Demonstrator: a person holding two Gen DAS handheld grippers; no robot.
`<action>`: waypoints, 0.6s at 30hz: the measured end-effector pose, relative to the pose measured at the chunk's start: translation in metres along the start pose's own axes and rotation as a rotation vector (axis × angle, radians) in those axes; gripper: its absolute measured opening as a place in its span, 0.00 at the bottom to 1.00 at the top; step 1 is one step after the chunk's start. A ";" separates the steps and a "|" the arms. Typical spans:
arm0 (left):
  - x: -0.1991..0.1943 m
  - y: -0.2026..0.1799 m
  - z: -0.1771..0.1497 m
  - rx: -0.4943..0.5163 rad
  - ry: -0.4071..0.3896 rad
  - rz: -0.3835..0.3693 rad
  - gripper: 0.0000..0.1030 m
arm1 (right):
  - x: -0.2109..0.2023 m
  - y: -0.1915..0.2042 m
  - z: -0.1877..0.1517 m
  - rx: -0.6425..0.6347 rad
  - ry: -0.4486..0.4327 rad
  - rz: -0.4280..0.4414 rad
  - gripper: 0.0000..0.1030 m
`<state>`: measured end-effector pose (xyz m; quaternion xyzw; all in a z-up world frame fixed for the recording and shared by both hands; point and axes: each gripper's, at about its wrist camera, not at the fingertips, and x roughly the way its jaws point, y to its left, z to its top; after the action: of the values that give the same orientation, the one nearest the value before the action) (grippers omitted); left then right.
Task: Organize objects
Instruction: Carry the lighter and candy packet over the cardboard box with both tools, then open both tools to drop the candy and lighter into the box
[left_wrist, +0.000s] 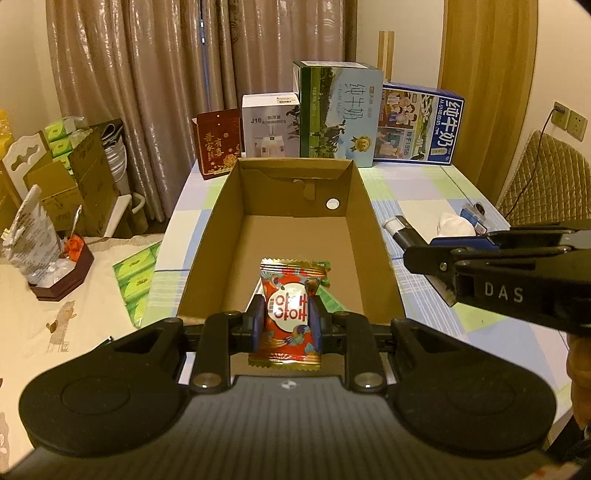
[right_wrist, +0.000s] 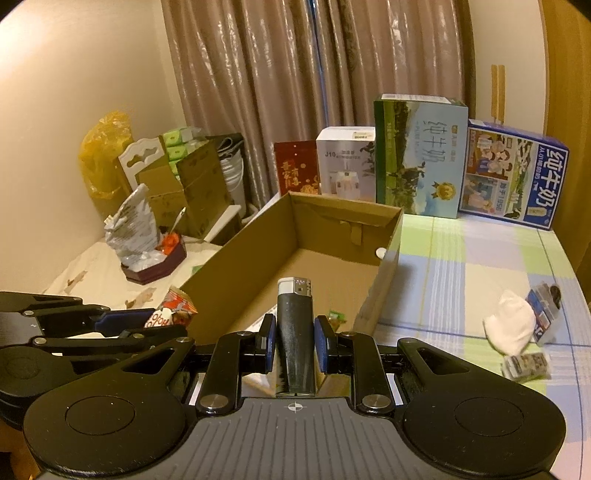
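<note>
My left gripper (left_wrist: 286, 323) pinched a red candy packet (left_wrist: 290, 314) at the near edge of the open cardboard box (left_wrist: 207, 236). My right gripper (right_wrist: 294, 341) clamped a black lighter (right_wrist: 295, 332), upright, over that box's near end.

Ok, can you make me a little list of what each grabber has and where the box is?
left gripper: shut on a red candy packet
right gripper: shut on a black lighter
cardboard box: open, on the checked tablecloth, in front of both grippers
inside box: a small green-wrapped sweet near the front
behind box: two milk cartons standing upright
</note>
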<state>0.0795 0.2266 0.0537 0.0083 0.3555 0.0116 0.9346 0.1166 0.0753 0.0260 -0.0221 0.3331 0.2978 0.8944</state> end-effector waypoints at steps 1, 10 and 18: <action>0.004 0.001 0.003 0.002 0.002 -0.004 0.20 | 0.004 -0.002 0.003 0.005 0.002 0.003 0.18; 0.052 0.019 0.029 0.022 0.028 -0.011 0.20 | 0.045 -0.020 0.026 0.056 0.025 0.012 0.18; 0.092 0.033 0.041 0.025 0.061 -0.019 0.20 | 0.073 -0.035 0.033 0.092 0.046 0.012 0.18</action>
<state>0.1745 0.2621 0.0238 0.0162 0.3840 -0.0015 0.9232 0.1991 0.0922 0.0019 0.0142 0.3671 0.2870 0.8847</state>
